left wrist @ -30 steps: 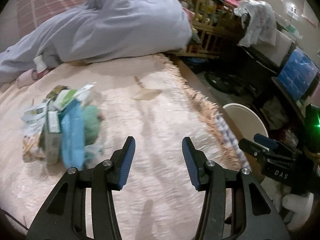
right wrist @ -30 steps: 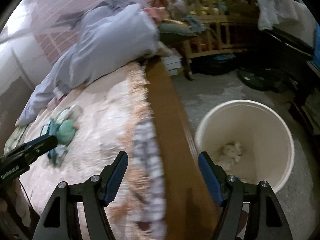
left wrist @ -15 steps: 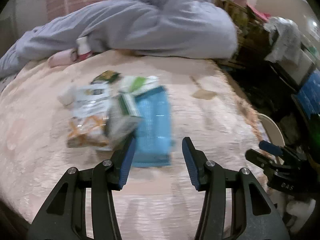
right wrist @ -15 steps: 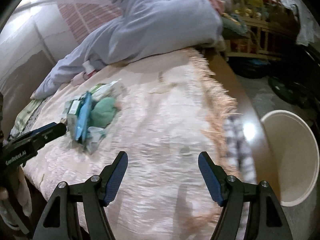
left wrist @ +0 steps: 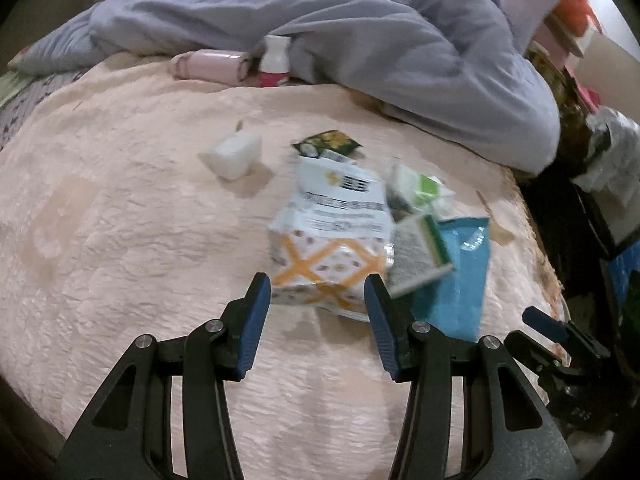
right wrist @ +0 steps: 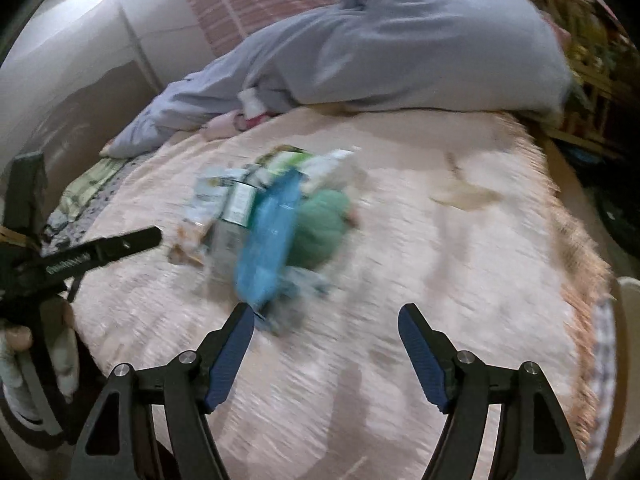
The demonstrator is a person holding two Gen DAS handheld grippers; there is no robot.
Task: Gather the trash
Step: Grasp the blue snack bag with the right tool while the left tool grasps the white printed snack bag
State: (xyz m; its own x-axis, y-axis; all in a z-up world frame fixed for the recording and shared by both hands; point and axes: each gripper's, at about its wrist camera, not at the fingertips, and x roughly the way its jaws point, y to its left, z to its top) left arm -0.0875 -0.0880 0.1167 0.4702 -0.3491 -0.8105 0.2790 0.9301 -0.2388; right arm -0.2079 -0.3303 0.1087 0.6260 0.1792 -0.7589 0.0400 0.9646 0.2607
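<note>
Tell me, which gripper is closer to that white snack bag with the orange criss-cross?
Left. The left gripper frames the snack bag just ahead; the right gripper sits beyond the blue packet.

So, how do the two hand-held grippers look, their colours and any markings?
Both look alike. The left hand-held gripper and the right hand-held gripper have black, angular, open-framed fingers with silver pivot bolts and ribbed blue pads. The left one's body carries white lettering, too blurred to read. The hand holding it wears a light glove.

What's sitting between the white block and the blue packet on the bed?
The orange-and-white snack bag, seen in the left wrist view, between the white block and blue packet.
</note>
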